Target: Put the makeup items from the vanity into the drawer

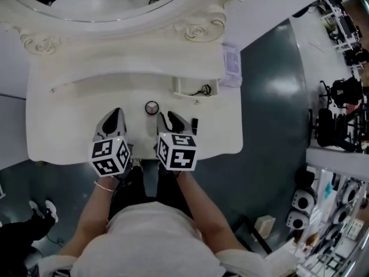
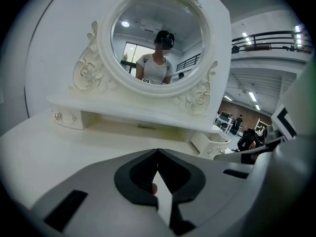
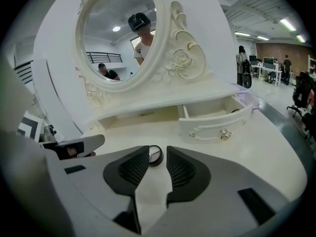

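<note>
1. Head view: a small round dark-rimmed makeup compact [image 1: 151,107] is seen lying flat on the white ornate vanity bench [image 1: 69,126]. It is placed just ahead of both claws, nearer the right claw [image 1: 167,118] than the left claw [image 1: 118,113]. A short dark stick-shaped item [image 1: 195,124] is laid just right of the right claw, its long axis pointing away from the person. The small open cream drawer [image 1: 180,87] is set beyond the compact and to its right, and something dark inside it cannot be identified. One compact, one stick and one open drawer are counted.

2. Left gripper view: the left claw [image 2: 158,153] is clenched, its tips together and nothing held. No makeup item is seen ahead of it. The drawer [image 2: 217,144] is seen off to the right.

3. Right gripper view: the right claw [image 3: 157,148] is released, its pads apart. The compact [image 3: 154,157] is lined up with the gap, just past the tips, and is not pressed by either pad. Being round, it offers no long axis. The drawer [image 3: 212,125] is found beyond and to the right. A short advance is judged sufficient for the grasp.
</note>
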`<state>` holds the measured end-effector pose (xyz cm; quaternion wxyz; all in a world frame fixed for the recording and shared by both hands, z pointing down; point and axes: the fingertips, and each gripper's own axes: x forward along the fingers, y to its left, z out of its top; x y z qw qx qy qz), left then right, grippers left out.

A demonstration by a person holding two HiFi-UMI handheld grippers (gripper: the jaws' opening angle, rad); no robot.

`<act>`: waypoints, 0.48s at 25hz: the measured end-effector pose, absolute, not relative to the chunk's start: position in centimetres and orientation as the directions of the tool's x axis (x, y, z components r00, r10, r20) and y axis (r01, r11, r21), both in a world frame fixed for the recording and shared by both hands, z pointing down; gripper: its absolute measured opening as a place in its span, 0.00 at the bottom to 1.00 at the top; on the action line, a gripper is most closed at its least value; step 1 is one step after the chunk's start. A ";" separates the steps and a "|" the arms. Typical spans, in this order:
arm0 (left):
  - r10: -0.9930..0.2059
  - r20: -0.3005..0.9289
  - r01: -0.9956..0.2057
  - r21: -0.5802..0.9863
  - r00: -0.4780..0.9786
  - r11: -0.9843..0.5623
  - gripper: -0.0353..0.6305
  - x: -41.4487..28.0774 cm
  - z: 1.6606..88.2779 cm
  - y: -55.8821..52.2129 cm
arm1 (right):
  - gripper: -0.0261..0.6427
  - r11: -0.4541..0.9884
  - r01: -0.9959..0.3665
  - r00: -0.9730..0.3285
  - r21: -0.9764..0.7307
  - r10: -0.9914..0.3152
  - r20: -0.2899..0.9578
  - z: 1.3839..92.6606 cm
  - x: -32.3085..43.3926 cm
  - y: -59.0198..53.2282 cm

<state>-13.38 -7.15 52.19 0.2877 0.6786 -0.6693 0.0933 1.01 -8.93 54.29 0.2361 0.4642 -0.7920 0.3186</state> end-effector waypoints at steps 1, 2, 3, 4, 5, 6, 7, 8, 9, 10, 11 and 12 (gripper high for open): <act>-0.854 0.514 -0.960 0.272 0.082 0.071 0.06 -13.5 52.4 -6.9 | 0.19 0.378 -0.883 -0.460 -0.280 -0.573 0.678 54.7 0.7 -8.8; -0.853 0.516 -0.958 0.277 0.080 0.078 0.06 -13.7 52.6 -6.7 | 0.19 0.388 -0.879 -0.463 -0.276 -0.563 0.684 55.0 0.4 -8.8; -0.852 0.517 -0.956 0.281 0.079 0.082 0.06 -13.8 52.7 -6.5 | 0.21 0.396 -0.877 -0.465 -0.273 -0.555 0.690 55.4 0.0 -8.9; -0.852 0.518 -0.955 0.284 0.079 0.084 0.06 -13.9 52.9 -6.5 | 0.22 0.404 -0.874 -0.467 -0.270 -0.548 0.694 55.8 -0.3 -8.9; -0.851 0.519 -0.955 0.285 0.079 0.086 0.06 -14.0 53.1 -6.4 | 0.23 0.412 -0.872 -0.469 -0.266 -0.542 0.698 56.2 -0.6 -9.0; -0.850 0.521 -0.954 0.287 0.078 0.088 0.06 -14.1 53.3 -6.2 | 0.24 0.420 -0.869 -0.470 -0.261 -0.535 0.703 56.5 -1.0 -9.0; -0.848 0.524 -0.953 0.288 0.077 0.092 0.06 -14.2 53.5 -6.1 | 0.25 0.429 -0.867 -0.469 -0.255 -0.527 0.708 56.9 -1.2 -9.0; -0.847 0.527 -0.952 0.290 0.075 0.096 0.06 -14.3 53.7 -5.9 | 0.26 0.437 -0.864 -0.468 -0.249 -0.520 0.714 57.3 -1.5 -9.0; -0.845 0.530 -0.951 0.291 0.072 0.102 0.06 -14.5 53.9 -5.7 | 0.28 0.444 -0.863 -0.466 -0.241 -0.514 0.720 57.6 -1.8 -9.0; -0.843 0.533 -0.950 0.292 0.068 0.108 0.06 -14.6 54.1 -5.6 | 0.30 0.451 -0.861 -0.463 -0.233 -0.510 0.725 58.0 -2.0 -9.0; -0.841 0.537 -0.949 0.293 0.065 0.114 0.06 -14.8 54.3 -5.4 | 0.31 0.457 -0.861 -0.458 -0.223 -0.506 0.731 58.3 -2.2 -9.0; -0.839 0.540 -0.948 0.294 0.061 0.120 0.06 -15.0 54.5 -5.3 | 0.33 0.462 -0.860 -0.454 -0.215 -0.503 0.735 58.6 -2.4 -9.0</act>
